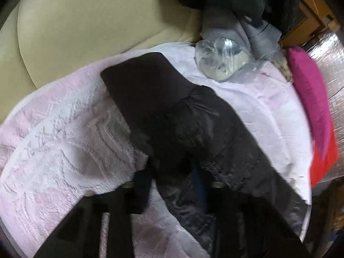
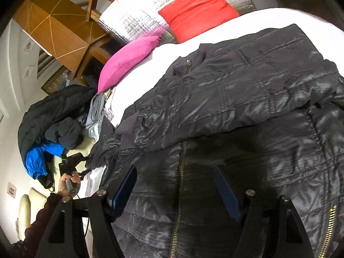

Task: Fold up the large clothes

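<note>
Black tongs [image 2: 175, 190] with blue pads [image 2: 226, 190]; sleeve [image 2: 40, 219] seemingly dark maroon knit.

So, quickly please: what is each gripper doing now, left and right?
Left gripper: nearly closed on the jacket sleeve; a firm grip cannot be told.
Right gripper: open above the jacket, holding nothing.

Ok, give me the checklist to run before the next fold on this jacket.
1. Left gripper pinching the jacket: fabric sits between its fingers, but a firm grip: cannot tell.
2. Right gripper open and free above the zipper: ok.
3. Sleeve already laid across the jacket front: ok.
4. Clear plastic bag apart from the jacket: ok.
5. Pink cushion off the jacket: ok.
6. Bedspread flat beside the jacket: ok.
</note>
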Available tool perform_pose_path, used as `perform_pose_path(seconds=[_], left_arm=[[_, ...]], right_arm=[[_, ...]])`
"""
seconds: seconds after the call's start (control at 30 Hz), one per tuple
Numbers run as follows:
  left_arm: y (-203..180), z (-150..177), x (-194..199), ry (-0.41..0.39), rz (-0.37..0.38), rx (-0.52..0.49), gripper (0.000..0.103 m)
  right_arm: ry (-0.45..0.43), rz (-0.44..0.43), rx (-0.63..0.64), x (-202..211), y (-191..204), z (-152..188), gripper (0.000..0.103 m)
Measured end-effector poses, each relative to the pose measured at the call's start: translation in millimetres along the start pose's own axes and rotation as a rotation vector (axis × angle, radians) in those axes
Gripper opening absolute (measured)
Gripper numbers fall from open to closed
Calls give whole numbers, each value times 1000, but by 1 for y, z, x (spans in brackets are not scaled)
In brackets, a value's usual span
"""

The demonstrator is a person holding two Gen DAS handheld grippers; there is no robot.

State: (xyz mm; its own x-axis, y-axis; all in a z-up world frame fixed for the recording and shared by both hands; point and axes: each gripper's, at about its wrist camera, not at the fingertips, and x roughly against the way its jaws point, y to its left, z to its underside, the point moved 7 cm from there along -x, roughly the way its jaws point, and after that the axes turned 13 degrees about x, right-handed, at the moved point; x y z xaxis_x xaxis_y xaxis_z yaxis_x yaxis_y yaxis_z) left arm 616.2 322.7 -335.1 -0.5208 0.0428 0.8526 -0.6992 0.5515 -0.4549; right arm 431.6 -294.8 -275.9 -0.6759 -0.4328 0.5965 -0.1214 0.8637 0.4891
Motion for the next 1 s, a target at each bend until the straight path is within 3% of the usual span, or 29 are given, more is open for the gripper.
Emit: perform_pose_path(seconds=[0.03,0.07,0.2,0.4,0.57,0.73,1.0], left_arm=[[-2,0,0,-5,4,-11,14],[-4,0,4,-11,13,-26,10],[-27,11,37,-61,61,-123,7],[-106,65,105,-109,137,-386,5],[-183,141,160,-126,238,-592,4],[-236,233,183,-83,292,-759,4],[-281,398,181,130,393,-945,5]], right_arm=[[-3,-1,-5,2,-2,0,78],[-7,0,-11,4,-5,0,78],[-36,19,-9,18,-13,-2,78],[-85,8,-43,42,-21,-3,78],[-131,-4,-57,69,-27,-3,78],[-177,-5,-89,99,-43,-1,78],[-230,23,-146,141,-79,8,78]])
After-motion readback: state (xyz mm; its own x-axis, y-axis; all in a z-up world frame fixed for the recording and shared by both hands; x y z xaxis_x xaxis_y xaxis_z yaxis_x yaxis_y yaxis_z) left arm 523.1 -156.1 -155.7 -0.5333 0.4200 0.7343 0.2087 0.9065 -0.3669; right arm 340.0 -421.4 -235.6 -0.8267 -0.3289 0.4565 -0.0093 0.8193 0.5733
